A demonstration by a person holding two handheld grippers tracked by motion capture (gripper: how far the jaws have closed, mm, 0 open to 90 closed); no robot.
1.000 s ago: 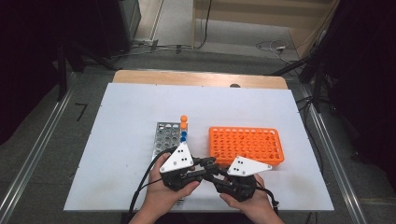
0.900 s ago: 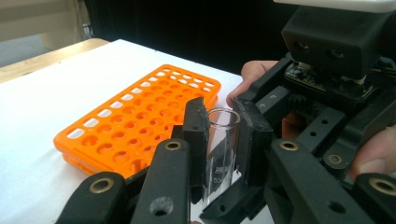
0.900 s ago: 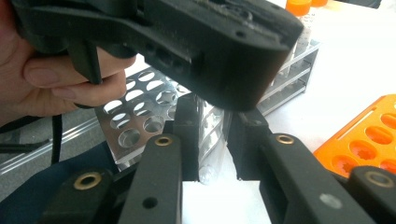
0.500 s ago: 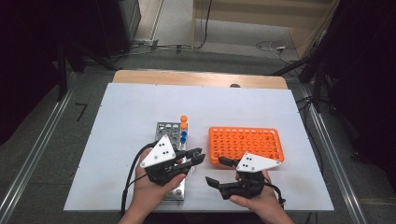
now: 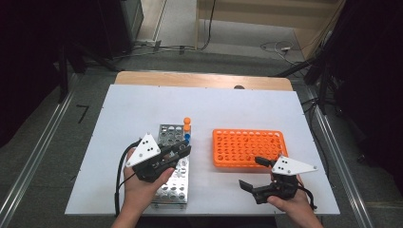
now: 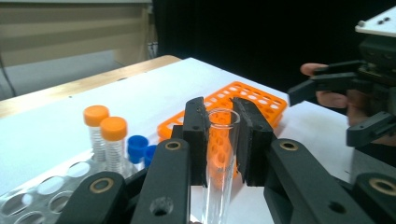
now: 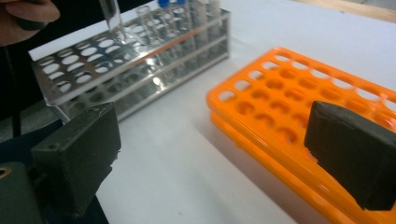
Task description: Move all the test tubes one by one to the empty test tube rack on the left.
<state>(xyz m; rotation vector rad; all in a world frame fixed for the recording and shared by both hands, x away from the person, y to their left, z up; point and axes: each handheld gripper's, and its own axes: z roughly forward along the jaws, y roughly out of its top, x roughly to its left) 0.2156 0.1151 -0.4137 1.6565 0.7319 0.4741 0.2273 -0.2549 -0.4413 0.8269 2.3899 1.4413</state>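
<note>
My left gripper [image 5: 183, 151] hangs over the metal tube rack [image 5: 172, 183], shut on a clear uncapped tube [image 6: 219, 186] that stands upright between its pads. The right gripper view has the tube's lower end [image 7: 111, 14] above the rack's holes [image 7: 93, 74]. My right gripper [image 5: 251, 172] sits near the table's front edge, just in front of the orange rack [image 5: 247, 147]. Its jaws have just been opening and now stand wide apart [image 7: 212, 154] with nothing between them.
Two orange-capped tubes [image 6: 113, 128] and two blue-capped ones [image 6: 137, 142] stand at the far end of the metal rack. The orange rack [image 7: 299, 93] holds no tubes. White tabletop [image 5: 138, 109] stretches to the left and behind both racks.
The two hands, close together a second ago, have parted. My left gripper carried the tube left over the metal rack; my right gripper moved right and opened.
</note>
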